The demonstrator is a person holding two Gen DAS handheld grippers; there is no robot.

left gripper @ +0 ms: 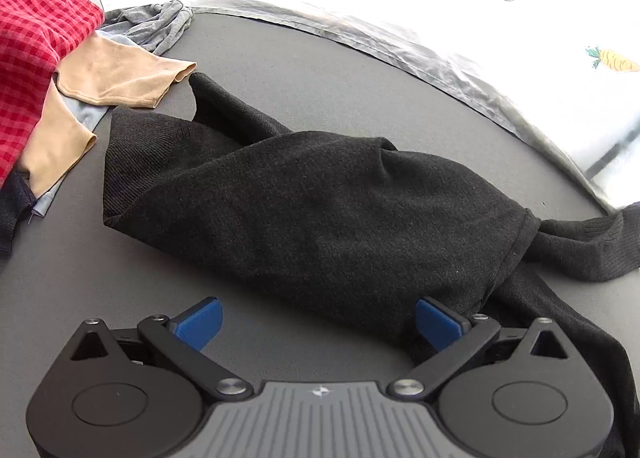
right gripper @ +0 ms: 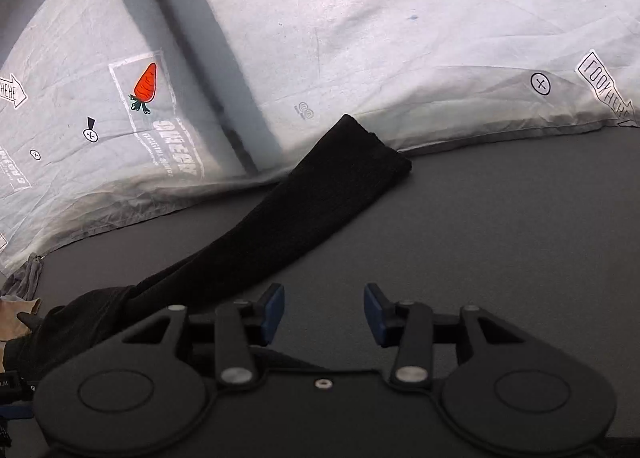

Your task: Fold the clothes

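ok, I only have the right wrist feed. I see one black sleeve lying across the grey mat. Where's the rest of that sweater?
Observer: The left wrist view shows the black sweater bunched in a heap on the grey mat, not spread flat.
Operator: Is the left gripper on it?
Observer: No. The left gripper is open and holds nothing; its right finger is at the sweater's near edge.
Operator: Any other clothes near?
Observer: Yes, a pile at the far left: a red checked shirt, a tan garment and a grey one.
Operator: And the right gripper?
Observer: The right gripper is open too, over bare mat beside the sleeve.
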